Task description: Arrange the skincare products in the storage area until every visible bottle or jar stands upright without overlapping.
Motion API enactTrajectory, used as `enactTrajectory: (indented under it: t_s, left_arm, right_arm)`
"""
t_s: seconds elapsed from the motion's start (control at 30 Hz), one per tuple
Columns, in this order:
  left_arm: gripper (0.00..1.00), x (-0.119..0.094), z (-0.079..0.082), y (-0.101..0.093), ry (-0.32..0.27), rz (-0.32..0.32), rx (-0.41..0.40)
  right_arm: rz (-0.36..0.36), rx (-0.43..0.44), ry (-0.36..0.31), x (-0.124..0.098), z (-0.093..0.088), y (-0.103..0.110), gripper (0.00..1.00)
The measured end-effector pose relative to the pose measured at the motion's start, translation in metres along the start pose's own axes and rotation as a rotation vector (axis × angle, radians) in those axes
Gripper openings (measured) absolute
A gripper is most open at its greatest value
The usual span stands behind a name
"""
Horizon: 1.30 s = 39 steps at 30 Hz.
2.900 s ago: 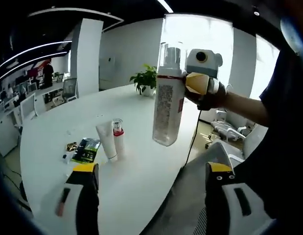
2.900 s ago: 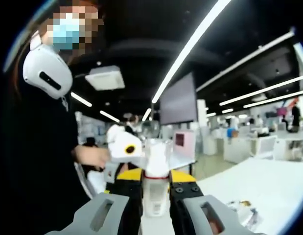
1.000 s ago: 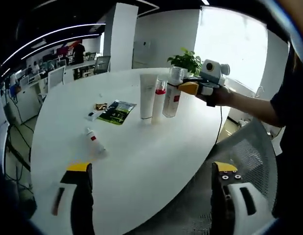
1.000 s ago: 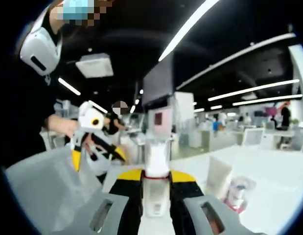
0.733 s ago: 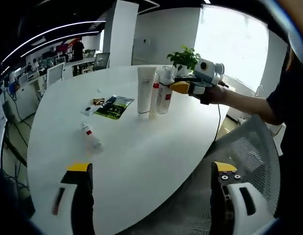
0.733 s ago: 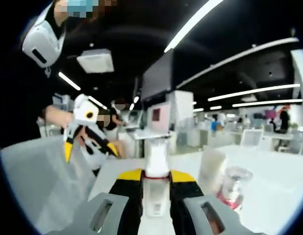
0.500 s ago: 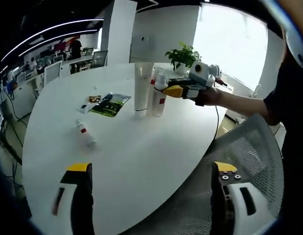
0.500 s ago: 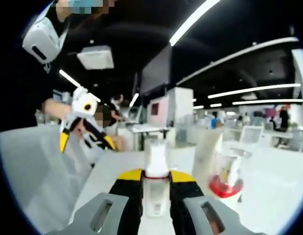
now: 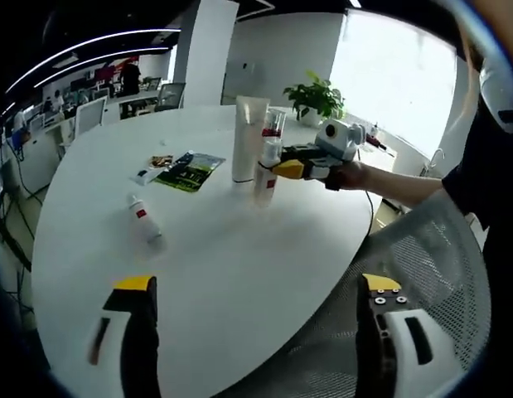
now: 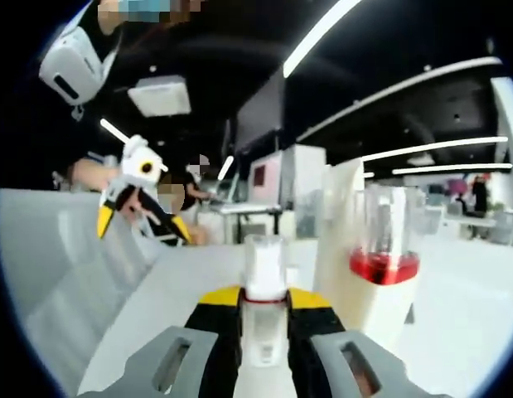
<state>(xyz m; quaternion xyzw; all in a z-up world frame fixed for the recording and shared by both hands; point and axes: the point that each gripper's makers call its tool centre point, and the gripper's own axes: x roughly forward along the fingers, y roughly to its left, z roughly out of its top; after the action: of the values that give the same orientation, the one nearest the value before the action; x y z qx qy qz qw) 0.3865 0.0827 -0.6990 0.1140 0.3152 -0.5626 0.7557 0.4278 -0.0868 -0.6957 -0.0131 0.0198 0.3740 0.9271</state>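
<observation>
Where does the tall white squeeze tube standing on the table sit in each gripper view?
Left gripper view: the tall white squeeze tube stands upper centre, behind the bottle the right gripper holds.
Right gripper view: right of centre, close ahead.
Shared landmark: the clear-capped, red-banded bottle beside it.

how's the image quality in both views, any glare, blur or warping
Left gripper view: the window is blown out white, and fisheye bends the white table rim; products stay fairly sharp. Right gripper view: the held clear bottle and the red-collared bottle sit close and soft, ceiling light strips curve and glare.
</observation>
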Motion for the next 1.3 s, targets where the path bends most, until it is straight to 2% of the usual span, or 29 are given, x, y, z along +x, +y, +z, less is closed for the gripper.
enactTrajectory:
  t_s: [0.13,0.6,1.03,1.3]
  left_arm:
    - [0.94,0.0,-0.001,0.001,0.0,0.0,-0.004]
    - [0.92,0.0,-0.006,-0.001,0.01,-0.011,-0.001]
    - [0.91,0.002,-0.007,-0.007,0.007,-0.042,-0.014]
    - [0.91,0.002,-0.008,-0.007,0.017,-0.038,-0.009]
  right_arm:
    - [-0.005,-0.001,0.009,0.003,-0.007,-0.002,0.12]
    - [-0.016,-0.002,0.002,0.007,-0.005,-0.009,0.13]
    - [-0.015,-0.039,0.034,0.01,-0.007,-0.012,0.13]
    - [-0.01,-0.026,0.049,0.007,-0.012,-0.014,0.15]
